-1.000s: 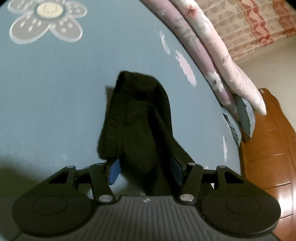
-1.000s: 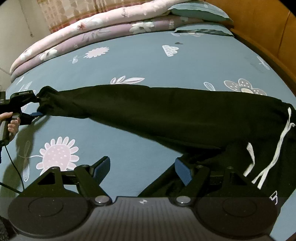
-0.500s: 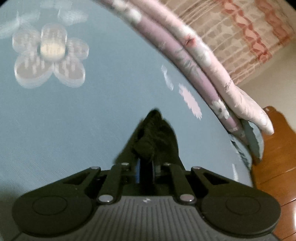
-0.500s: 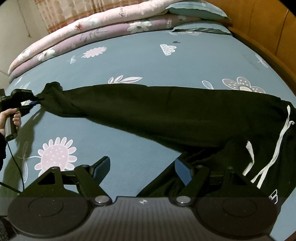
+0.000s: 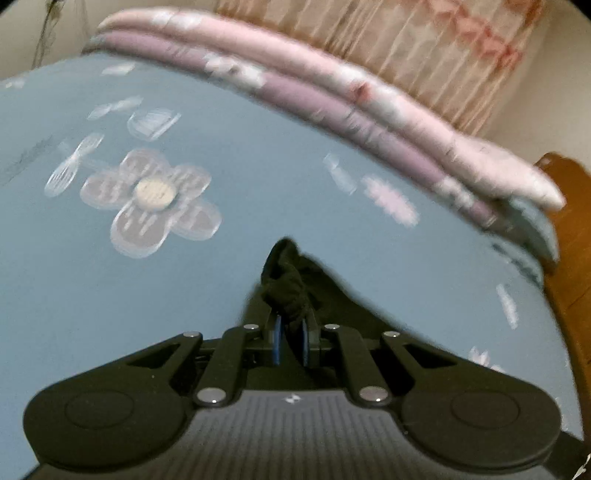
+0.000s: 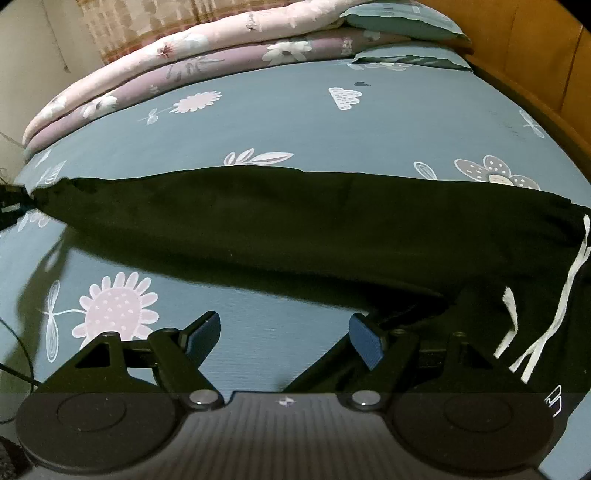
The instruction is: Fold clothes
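The left tool (image 5: 290, 345) is clamped on the cuff end of the black trousers (image 6: 295, 218), its blue pads (image 5: 277, 341) pinching a bunched tip of dark cloth above the blue flowered bedsheet (image 5: 258, 177). The trouser leg stretches across the bed, its waist and white drawstring (image 6: 535, 343) at the right. The right tool (image 6: 284, 332) hangs wide over the sheet, gripping nothing, one pad near the dark fabric. Folded quilts (image 6: 184, 62) lie along the far edge.

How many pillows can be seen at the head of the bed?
2: one teal pillow lies on top of the folded quilts, another pillow lies just below it on the sheet. More may be hidden.
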`<act>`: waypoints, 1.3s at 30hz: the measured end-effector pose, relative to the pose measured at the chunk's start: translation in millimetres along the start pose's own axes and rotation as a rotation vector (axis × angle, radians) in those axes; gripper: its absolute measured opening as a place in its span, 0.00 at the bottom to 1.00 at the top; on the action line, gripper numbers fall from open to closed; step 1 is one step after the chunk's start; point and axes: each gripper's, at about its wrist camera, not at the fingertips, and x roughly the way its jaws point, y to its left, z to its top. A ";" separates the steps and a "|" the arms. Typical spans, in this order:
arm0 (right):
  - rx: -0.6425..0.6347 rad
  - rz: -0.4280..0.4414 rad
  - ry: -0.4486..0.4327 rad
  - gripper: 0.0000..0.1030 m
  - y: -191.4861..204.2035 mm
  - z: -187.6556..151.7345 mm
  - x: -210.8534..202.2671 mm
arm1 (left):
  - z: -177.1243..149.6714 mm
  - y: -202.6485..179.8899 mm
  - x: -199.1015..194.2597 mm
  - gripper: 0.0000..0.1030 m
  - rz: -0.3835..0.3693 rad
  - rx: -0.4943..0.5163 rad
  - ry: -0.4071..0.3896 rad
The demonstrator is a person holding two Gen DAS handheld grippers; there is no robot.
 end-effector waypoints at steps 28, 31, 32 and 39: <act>-0.026 -0.022 -0.013 0.80 7.0 7.3 -4.8 | 27.7 -9.2 71.5 0.51 0.094 0.322 0.071; -0.008 -0.040 -0.011 0.80 2.2 7.0 -5.1 | 23.3 -6.5 82.4 0.52 0.105 0.337 0.094; -0.001 -0.046 -0.010 0.80 0.5 7.0 -4.9 | 21.4 -7.2 83.6 0.56 0.113 0.352 0.088; -0.021 -0.069 -0.039 0.80 -1.9 13.9 -11.8 | 27.6 -38.2 61.8 0.52 0.121 0.374 0.014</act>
